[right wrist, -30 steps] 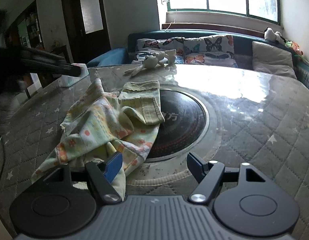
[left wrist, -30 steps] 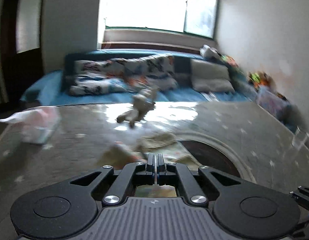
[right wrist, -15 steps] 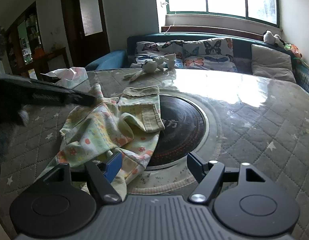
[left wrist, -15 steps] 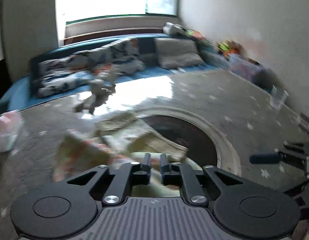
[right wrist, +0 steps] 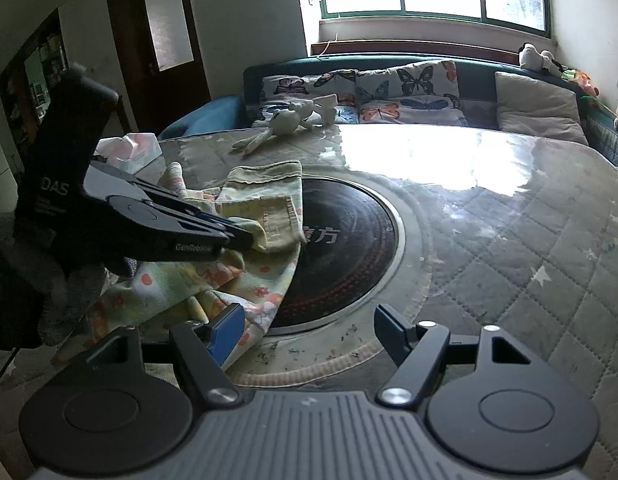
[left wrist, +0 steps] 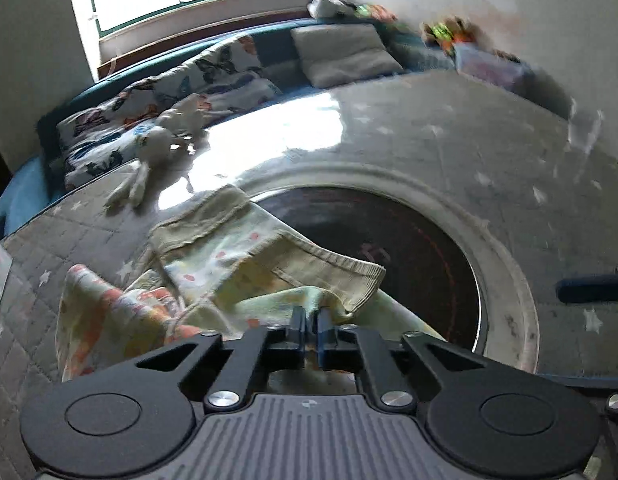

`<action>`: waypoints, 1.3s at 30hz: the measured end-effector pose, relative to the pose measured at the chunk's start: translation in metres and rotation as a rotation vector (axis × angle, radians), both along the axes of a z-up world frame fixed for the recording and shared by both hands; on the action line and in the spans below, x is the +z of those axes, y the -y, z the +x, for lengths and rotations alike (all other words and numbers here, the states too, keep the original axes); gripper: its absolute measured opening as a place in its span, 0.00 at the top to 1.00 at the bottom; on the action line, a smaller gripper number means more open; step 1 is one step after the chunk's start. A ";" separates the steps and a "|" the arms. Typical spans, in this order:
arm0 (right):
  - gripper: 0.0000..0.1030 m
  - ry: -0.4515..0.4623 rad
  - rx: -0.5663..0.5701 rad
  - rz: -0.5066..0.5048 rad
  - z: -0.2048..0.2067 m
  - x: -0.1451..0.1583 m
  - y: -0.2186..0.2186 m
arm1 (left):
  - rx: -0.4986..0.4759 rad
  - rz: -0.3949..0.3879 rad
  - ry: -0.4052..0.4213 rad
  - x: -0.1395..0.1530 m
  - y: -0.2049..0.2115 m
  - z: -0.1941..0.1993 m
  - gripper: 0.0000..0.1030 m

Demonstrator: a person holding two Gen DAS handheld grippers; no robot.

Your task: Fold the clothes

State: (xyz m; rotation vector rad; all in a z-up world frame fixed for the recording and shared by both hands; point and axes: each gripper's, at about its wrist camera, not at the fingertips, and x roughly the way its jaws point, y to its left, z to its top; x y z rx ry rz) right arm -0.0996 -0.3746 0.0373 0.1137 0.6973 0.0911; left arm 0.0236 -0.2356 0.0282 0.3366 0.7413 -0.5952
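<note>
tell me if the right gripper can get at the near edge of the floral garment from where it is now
Probably yes. The right gripper is open, and the floral garment already lies against its left finger with nothing between. The left gripper pinches the cloth farther back, clear of that edge.

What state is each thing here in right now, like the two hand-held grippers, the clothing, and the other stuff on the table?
Left hand-held gripper: nearly shut, pinching a fold of the floral garment.
Right hand-held gripper: open, holding nothing.
Floral garment: crumpled, unfolded, partly draped over the dark round inset.
Dark round inset: partly covered by cloth.
Stuffed toy: lying flat on the table.
Tissue pack: tissue sticking out.
Quilted table: glossy, reflecting window glare.
</note>
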 end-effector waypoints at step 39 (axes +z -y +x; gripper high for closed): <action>0.46 -0.009 0.057 -0.011 0.077 0.022 -0.002 | 0.866 -0.070 0.011 0.039 -0.320 -0.092 0.68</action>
